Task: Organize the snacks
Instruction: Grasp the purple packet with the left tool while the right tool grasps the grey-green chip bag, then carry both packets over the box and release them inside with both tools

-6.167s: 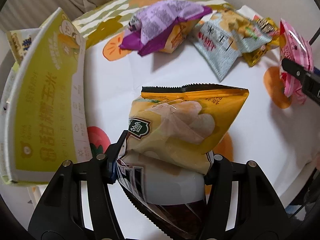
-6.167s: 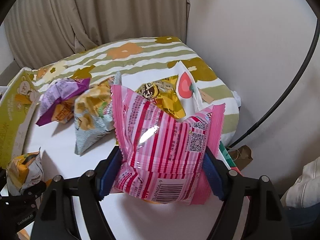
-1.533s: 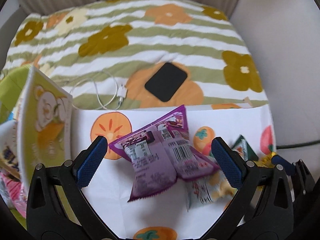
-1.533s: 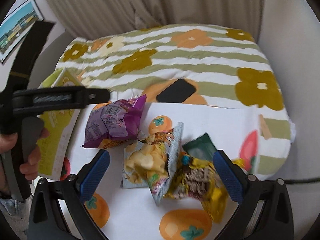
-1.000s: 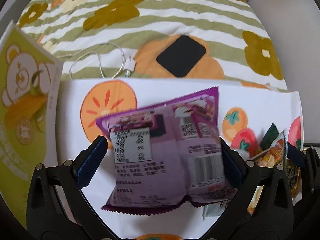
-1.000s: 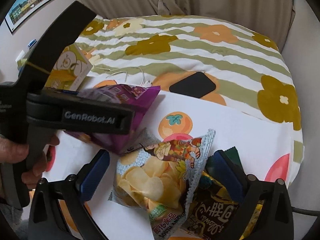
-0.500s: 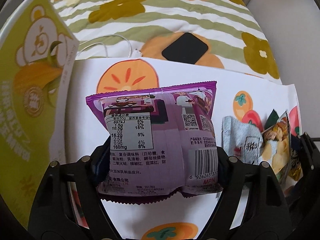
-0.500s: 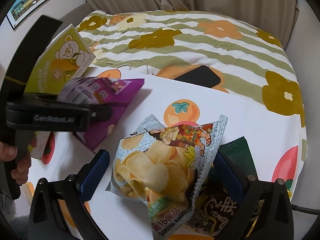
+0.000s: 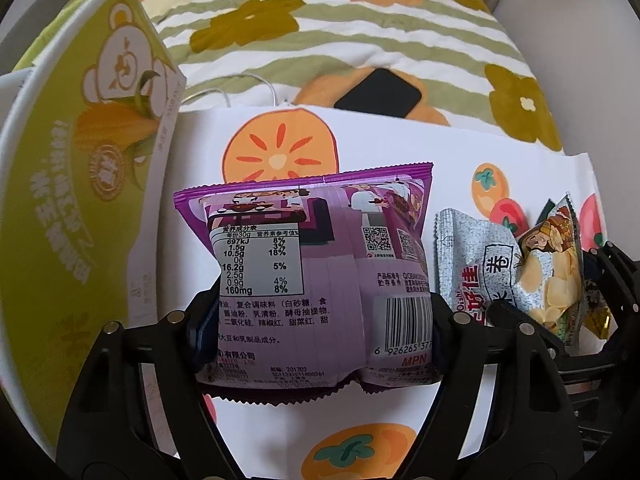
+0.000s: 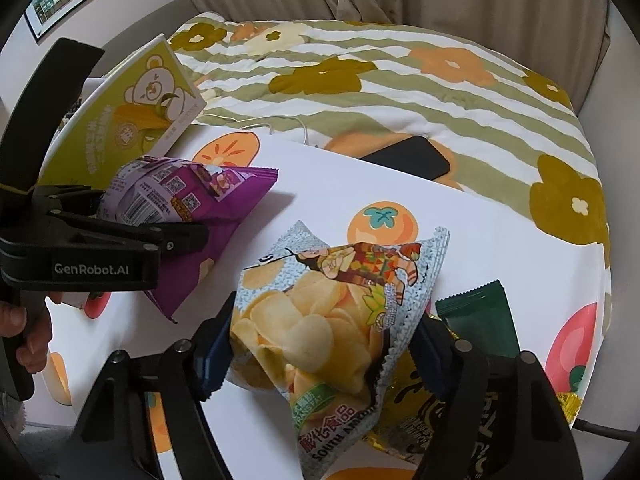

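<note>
The left gripper (image 9: 320, 328) has just been closing its jaws, and now its blue pads press on both sides of a puffy purple foil snack bag (image 9: 316, 276), which it holds above the white sheet printed with orange fruits (image 9: 400, 148). The back of the bag, with a nutrition table and a barcode, faces the left wrist camera. In the right wrist view the same bag (image 10: 188, 200) hangs in the left gripper (image 10: 176, 232), and a person's hand (image 10: 24, 332) holds its black handle at the left edge.

The right gripper (image 10: 320, 352) has also just been closing, and its pads squeeze a grey-blue crisps bag with a cartoon figure and yellow chips (image 10: 336, 320). The lower end of this bag hangs between the two fingers.

Beside it on the right lies a dark green sachet (image 10: 480, 316), and under it there is a yellow and black foil packet (image 10: 416, 420), partly hidden.

A tall yellow-green cardboard box with a bear picture (image 9: 80, 168) stands at the left of the sheet. Behind the sheet, a black phone (image 9: 378, 94) and a white cable (image 9: 240, 84) lie on a green striped blanket with flowers (image 9: 320, 32).
</note>
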The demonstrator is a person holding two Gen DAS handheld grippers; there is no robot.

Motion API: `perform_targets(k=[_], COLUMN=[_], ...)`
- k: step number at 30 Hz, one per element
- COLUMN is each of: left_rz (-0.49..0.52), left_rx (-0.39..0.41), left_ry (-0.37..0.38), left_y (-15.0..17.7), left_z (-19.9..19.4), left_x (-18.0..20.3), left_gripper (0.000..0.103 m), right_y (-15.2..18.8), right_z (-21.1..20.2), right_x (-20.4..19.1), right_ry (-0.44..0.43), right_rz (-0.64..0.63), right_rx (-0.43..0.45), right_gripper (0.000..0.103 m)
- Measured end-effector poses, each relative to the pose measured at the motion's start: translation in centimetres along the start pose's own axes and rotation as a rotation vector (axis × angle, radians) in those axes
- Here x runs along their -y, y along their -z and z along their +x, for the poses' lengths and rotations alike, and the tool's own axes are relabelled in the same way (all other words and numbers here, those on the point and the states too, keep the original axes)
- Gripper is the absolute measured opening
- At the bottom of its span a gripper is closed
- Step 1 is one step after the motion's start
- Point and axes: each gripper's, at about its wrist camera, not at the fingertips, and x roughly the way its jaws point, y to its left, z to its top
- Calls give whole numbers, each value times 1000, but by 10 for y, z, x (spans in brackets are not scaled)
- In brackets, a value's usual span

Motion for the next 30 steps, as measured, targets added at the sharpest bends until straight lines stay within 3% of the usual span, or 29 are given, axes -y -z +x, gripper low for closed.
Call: perform_targets(k=[8, 17, 24, 30], left_rz=[21, 62, 28, 5], left_rx=[96, 280, 376, 411], left_ry=[32, 98, 103, 66], left_y=[0, -1, -6, -13], left_z=[-45, -138, -205, -237], left_x=[1, -14, -71, -136], left_gripper=[74, 74, 74, 74], right_y=[-7, -26, -56, -87], right_z=[-32, -86, -121, -131], right_x=[-10, -39, -97, -162], right_ry=[9, 39, 14, -7], right_rz=[10, 22, -3, -40], right_rx=[67, 147, 233, 290], right_gripper=[69, 69, 69, 69])
